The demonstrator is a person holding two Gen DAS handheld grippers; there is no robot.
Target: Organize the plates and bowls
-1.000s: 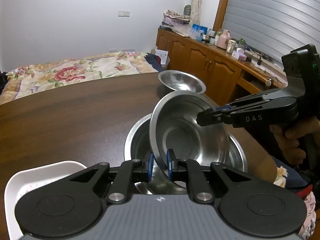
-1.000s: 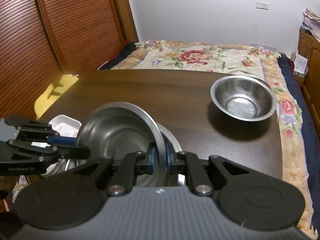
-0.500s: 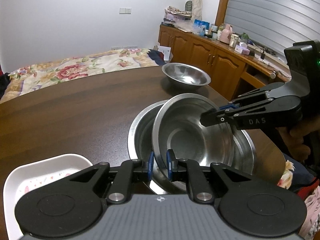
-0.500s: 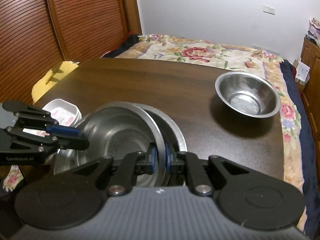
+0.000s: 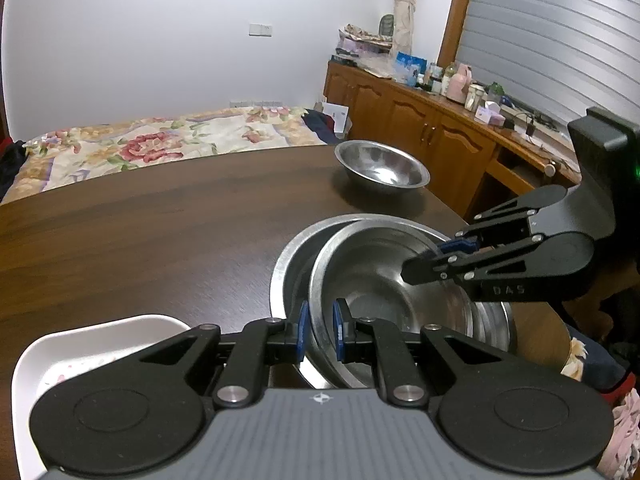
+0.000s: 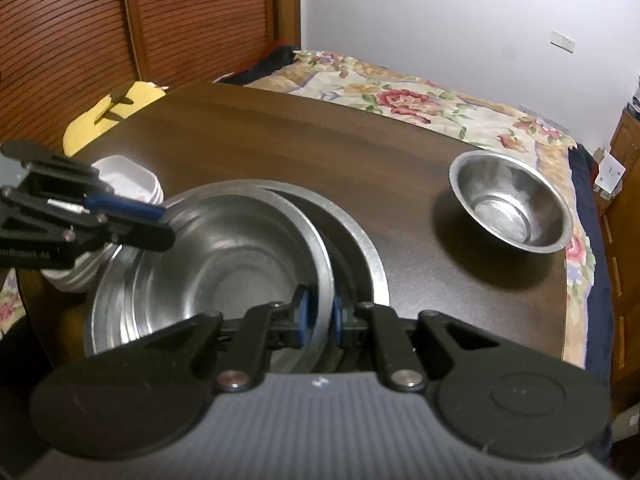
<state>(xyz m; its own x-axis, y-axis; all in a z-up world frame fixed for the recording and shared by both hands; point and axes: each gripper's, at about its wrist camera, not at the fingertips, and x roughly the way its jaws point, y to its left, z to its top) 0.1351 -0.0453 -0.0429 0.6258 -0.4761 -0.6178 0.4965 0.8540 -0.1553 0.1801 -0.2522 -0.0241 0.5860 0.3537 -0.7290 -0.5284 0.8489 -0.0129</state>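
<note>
Two grippers are clamping one steel bowl (image 5: 384,280) from opposite sides, and that bowl is sitting tilted inside a larger basin (image 6: 360,240) on the dark wooden table (image 5: 140,232).

Going left to right in the left wrist view: a white dish (image 5: 96,344) is lying at the table's near left edge, just beside the left gripper (image 5: 319,332). Its blue pads are standing narrowly apart, pinching the bowl's near rim. A smaller steel bowl (image 5: 382,168) is sitting alone further back, well apart from the basin. The right gripper (image 5: 436,256), lettered "DAS", is reaching in from the right, its fingers nearly closed on the far rim.

In the right wrist view, the left gripper's (image 6: 160,222) side is carrying partly legible lettering, "...Robot AI". White dishes (image 6: 128,184) are stacked behind it. The right gripper (image 6: 319,314) is gripping the rim between close-set pads.
</note>
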